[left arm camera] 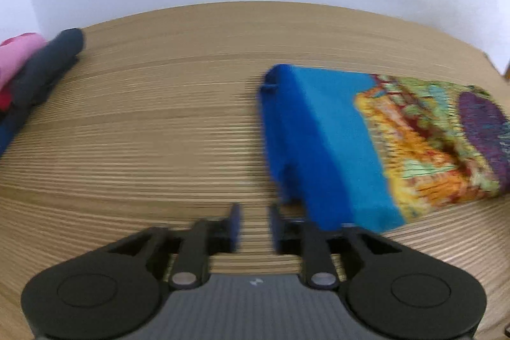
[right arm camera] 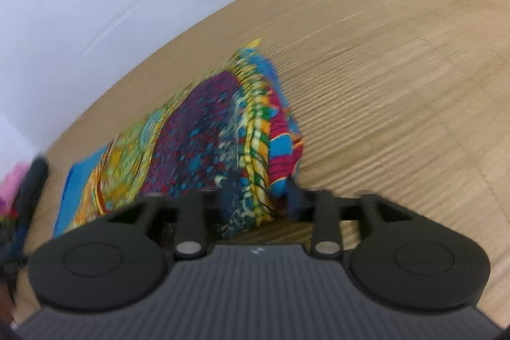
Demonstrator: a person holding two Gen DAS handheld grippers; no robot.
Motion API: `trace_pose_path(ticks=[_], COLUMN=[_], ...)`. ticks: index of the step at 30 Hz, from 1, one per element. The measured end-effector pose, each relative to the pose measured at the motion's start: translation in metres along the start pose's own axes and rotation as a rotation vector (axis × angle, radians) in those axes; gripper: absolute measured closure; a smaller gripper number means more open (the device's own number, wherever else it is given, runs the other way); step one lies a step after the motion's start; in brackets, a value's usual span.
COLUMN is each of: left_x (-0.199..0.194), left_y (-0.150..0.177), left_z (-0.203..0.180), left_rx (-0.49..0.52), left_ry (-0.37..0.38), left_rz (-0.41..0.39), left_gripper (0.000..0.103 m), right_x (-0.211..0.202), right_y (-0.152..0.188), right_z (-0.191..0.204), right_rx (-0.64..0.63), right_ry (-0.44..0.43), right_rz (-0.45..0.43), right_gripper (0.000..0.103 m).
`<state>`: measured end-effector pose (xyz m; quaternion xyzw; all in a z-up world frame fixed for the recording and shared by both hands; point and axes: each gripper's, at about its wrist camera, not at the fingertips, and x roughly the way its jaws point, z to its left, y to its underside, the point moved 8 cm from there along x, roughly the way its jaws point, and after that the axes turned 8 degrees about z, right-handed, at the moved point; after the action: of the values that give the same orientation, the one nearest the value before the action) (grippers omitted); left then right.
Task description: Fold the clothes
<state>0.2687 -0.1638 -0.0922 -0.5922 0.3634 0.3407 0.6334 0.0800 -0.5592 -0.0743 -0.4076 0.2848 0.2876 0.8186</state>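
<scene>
Folded patterned cloth (right arm camera: 204,129) is lying on the counter (left arm camera: 134,129) while your right gripper (right arm camera: 259,196) is clamping its edge and your left gripper (left arm camera: 254,227) is hovering parted, empty.

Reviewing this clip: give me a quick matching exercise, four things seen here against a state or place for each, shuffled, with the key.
Things:
1. left gripper
2. right gripper
3. multicoloured garment
4. dark navy clothes

States:
A. piled at the table's far left by something pink
B. folded flat on the wooden table
C. jaws apart, nothing between them
D. fabric between its fingers

Pairs: 1-C, 2-D, 3-B, 4-A
</scene>
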Motion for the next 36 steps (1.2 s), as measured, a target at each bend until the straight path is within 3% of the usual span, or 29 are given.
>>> trace_pose_path(ticks=[1, 5, 9, 11, 14, 15, 17, 18, 23, 28, 32, 36], left_x=[0.0, -0.007, 0.01, 0.022, 0.034, 0.036, 0.036, 0.036, 0.028, 0.024, 0.004, -0.014], left_y=[0.0, 0.003, 0.006, 0.008, -0.002, -0.007, -0.014, -0.016, -0.025, -0.043, -0.05, -0.048], left_z=[-0.012, -0.071, -0.115, -0.133, -0.143, -0.144, -0.144, -0.144, -0.139, -0.135, -0.128, -0.125], left_rx=[0.058, 0.406, 0.654, 0.781, 0.859, 0.863, 0.848, 0.822, 0.635, 0.44, 0.348, 0.29], left_ry=[-0.02, -0.136, -0.142, -0.147, -0.143, -0.129, -0.093, -0.074, 0.026, 0.067, 0.094, 0.127], left_rz=[-0.02, -0.121, -0.153, -0.152, -0.183, -0.169, -0.125, -0.107, -0.058, -0.049, -0.087, -0.125], left_gripper=[0.054, 0.051, 0.05, 0.05, 0.048, 0.048, 0.048, 0.048, 0.047, 0.047, 0.046, 0.045], right_x=[-0.005, -0.004, 0.017, 0.028, 0.046, 0.051, 0.065, 0.07, 0.064, 0.035, -0.018, -0.096], right_y=[-0.001, -0.001, -0.003, -0.007, -0.012, -0.013, -0.016, -0.017, -0.032, -0.059, -0.105, -0.172], right_z=[-0.004, -0.011, 0.006, 0.017, 0.032, 0.037, 0.041, 0.038, 0.018, 0.016, 0.014, 0.035], right_rx=[0.044, 0.11, 0.006, -0.025, -0.066, -0.079, -0.056, -0.016, 0.309, 0.488, 0.441, 0.196], right_ry=[-0.008, -0.06, -0.072, -0.061, -0.058, -0.055, -0.069, -0.085, -0.344, -0.576, -0.625, -0.582], right_rz=[-0.015, -0.003, -0.001, -0.021, -0.051, -0.061, -0.059, -0.05, -0.127, -0.202, -0.317, -0.417], right_gripper=[0.025, 0.023, 0.022, 0.016, 0.014, 0.019, 0.056, 0.087, 0.088, 0.088, 0.088, 0.088])
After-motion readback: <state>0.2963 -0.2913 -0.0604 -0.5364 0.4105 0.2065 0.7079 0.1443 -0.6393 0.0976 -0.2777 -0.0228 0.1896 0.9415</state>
